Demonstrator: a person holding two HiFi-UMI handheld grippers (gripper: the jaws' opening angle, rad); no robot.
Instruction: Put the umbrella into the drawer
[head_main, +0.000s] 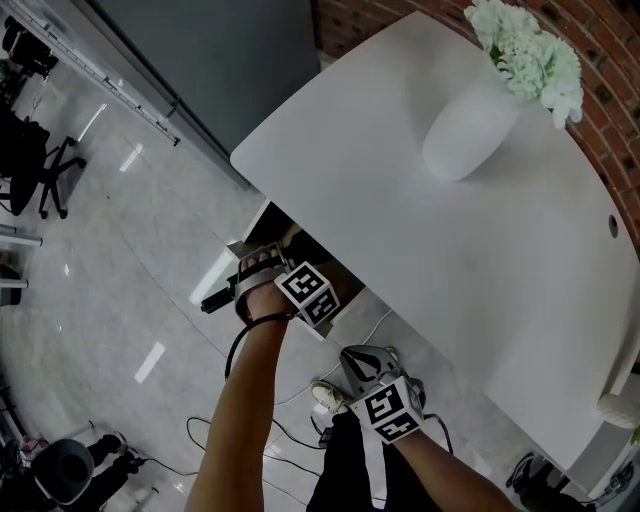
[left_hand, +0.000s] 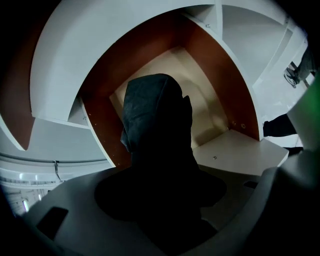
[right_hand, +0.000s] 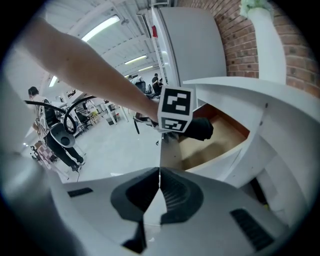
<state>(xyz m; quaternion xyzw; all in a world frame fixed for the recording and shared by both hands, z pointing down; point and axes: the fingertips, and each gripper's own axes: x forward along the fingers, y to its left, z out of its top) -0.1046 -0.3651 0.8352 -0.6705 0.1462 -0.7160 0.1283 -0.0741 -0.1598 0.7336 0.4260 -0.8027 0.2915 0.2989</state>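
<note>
1 dark folded umbrella (left_hand: 157, 125) clamped in left gripper (head_main: 258, 272) jaws, held wide around it, pointing down into 1 open drawer (left_hand: 222, 90) under white counter (head_main: 450, 260). Right gripper (right_hand: 159, 182) jaws pressed together, empty. 1 vase (head_main: 468, 132) on counter.
</note>
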